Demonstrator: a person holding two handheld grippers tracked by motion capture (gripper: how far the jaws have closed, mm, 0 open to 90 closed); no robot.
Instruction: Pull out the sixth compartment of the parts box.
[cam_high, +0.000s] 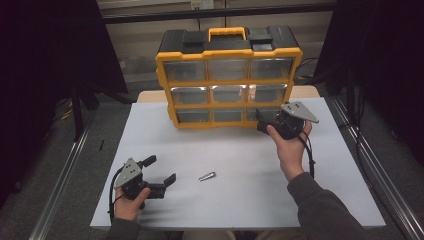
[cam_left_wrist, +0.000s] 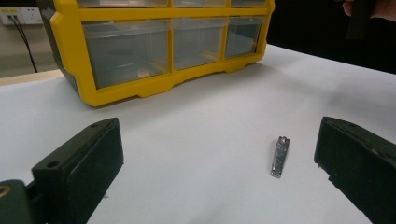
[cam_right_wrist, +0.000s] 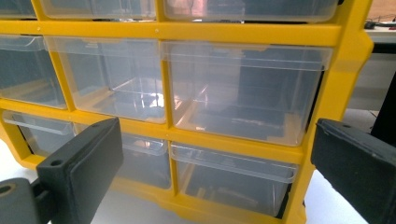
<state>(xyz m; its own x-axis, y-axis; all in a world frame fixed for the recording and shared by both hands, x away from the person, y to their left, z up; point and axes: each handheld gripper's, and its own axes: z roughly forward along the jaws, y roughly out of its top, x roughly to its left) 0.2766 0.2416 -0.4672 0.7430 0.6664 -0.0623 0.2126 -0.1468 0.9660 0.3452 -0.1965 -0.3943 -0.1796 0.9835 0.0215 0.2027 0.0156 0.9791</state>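
While both grippers gape (left gripper (cam_high: 161, 171), right gripper (cam_right_wrist: 212, 154)), white table (cam_high: 240, 195), dark curtained room, yellow drawer cabinet (cam_high: 229, 75).

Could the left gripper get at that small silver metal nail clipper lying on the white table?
Probably yes: the left gripper is open, and the nail clipper lies on bare table just ahead, nothing between.

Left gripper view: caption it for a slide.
Open hand-held gripper faces a small metal nail clipper on the white table, before a yellow drawer organizer.
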